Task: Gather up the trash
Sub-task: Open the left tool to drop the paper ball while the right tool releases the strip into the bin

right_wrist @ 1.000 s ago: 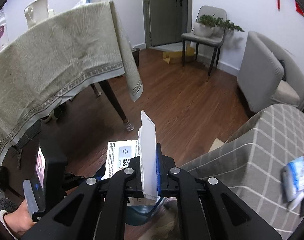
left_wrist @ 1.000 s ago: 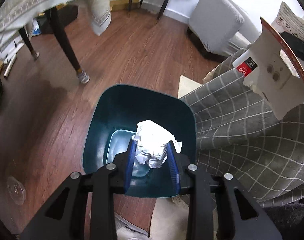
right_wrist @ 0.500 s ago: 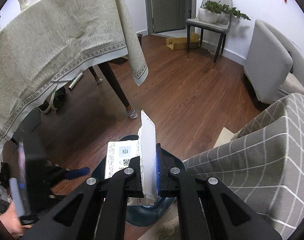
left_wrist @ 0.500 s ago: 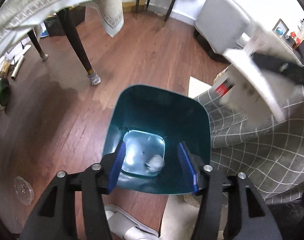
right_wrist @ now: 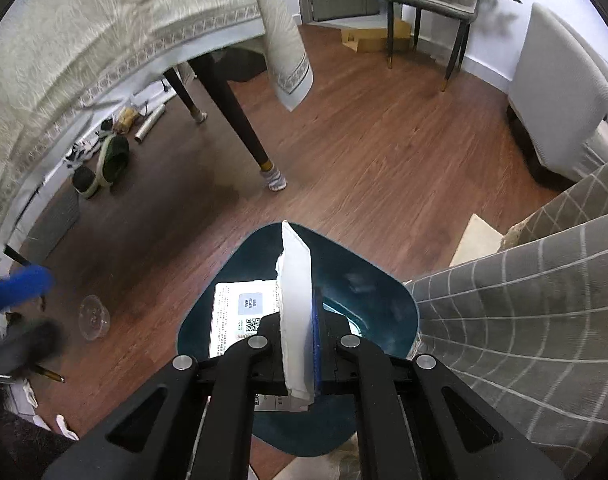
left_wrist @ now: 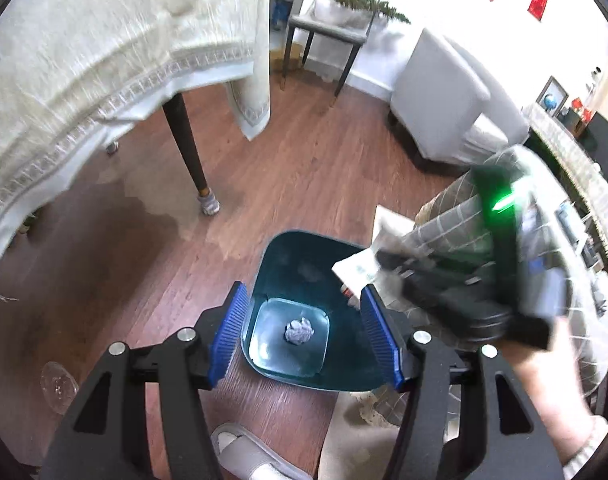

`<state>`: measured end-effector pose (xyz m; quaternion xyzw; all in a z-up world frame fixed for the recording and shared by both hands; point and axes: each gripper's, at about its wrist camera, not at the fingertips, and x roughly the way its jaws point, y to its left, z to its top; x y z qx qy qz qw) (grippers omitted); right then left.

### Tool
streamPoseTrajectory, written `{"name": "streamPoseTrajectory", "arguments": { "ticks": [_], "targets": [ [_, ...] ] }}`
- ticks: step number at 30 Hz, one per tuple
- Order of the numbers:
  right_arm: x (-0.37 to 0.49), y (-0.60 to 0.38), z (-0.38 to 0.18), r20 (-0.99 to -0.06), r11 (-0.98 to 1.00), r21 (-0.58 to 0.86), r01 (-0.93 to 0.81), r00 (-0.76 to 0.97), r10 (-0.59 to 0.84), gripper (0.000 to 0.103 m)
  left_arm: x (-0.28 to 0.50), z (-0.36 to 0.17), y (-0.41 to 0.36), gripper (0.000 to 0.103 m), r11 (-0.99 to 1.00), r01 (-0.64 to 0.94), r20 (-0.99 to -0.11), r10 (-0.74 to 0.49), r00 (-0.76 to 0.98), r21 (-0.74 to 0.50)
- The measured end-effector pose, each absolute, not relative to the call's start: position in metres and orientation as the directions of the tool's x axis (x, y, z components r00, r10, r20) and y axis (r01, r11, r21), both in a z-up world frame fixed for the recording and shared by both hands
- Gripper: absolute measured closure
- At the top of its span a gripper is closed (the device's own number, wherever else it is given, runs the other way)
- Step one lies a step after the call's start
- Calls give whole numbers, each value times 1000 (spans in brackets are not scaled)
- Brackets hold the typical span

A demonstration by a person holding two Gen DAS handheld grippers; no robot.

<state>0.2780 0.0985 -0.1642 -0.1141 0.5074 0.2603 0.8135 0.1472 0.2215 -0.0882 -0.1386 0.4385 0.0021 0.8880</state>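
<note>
The left tool point(left_wrist: 302, 336) hangs spread and empty over the bin point(left_wrist: 304, 256), paper ball point(left_wrist: 300, 330) inside, while the right tool point(right_wrist: 300, 344) clamps a card packet point(right_wrist: 296, 280).

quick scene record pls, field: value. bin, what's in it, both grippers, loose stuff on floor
bin: dark teal bin on wood floor, beside a grey checked sofa cover
bin contents: one crumpled paper ball on the bottom
left hand-held gripper: open, nothing between the pads, above the bin; jaws have just been opening
right hand-held gripper: shut on a white cardboard package, above the bin
loose on floor: clear plastic cup, left of the bin
</note>
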Motion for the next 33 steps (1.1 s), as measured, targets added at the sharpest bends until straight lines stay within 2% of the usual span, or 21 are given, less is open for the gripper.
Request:
{"name": "streamPoseTrajectory", "arguments": {
  "ticks": [8, 13, 20, 22, 24, 33],
  "targets": [
    [280, 117, -212, -930, 840, 89, -535, 257, 262, 96, 129, -58, 223, 48, 967, -107, -744, -103, 660, -229],
    [280, 123, -234, -949, 844, 85, -529, 214, 230, 96, 123, -45, 215, 48, 979, -89, -740, -80, 668, -186],
    [279, 129, -264, -974, 851, 46, -523, 165, 154, 95, 118, -31, 218, 48, 971, -81, -720, -111, 685, -226],
    [277, 129, -266, -977, 849, 47, -526, 152, 148, 86, 117, -25, 218, 48, 970, -81, -710, -109, 696, -228],
    [276, 130, -263, -976, 844, 32, -536, 166, 143, 65, 116, -19, 218, 47, 970, -77, -696, -108, 710, -229],
    [269, 116, -208, -940, 825, 58, -561, 249, 235, 64, 106, 3, 219, 43, 976, -68, -651, -85, 754, -206]
  ]
}}
